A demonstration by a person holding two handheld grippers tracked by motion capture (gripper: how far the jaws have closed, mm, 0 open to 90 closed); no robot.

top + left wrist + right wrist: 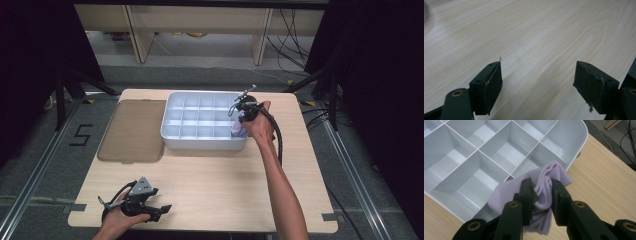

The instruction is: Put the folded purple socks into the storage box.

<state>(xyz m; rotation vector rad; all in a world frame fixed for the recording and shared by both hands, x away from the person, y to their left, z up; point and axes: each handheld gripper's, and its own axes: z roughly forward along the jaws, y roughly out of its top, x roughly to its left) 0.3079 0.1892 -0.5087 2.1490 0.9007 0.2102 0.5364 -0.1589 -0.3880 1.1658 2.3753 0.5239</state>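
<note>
A lilac cloth (546, 182), folded or bunched and possibly a sock, is pinched between the jaws of the right gripper (541, 195), which are drawn close on the fabric with a fold bulging up between them; loose ends hang below and out at 10 o'clock. The cloth hangs over the corner of a white divided tray (579, 135), above the corner compartment nearest the person's right hand, partly over the rim; whether any of it touches the dividers cannot be told. In the high view the cloth (238, 130) shows at the tray's (172, 132) 4 o'clock corner, under the right gripper (243, 111). All visible compartments are empty. A brownish translucent lid (132, 129) lies flat at 9 o'clock of the tray, just beside it. The left gripper (537, 82) rests low at 7 o'clock on the wooden table (220, 185), well apart from the tray, jaws wide apart and holding nothing. Judged risks: the cloth straddles the rim, so release here could leave it draped over the wall or fallen onto the table; the trailing end could catch on a divider and spill into the next compartment; downward pressure at the corner could tip or shift the unheld tray.
</note>
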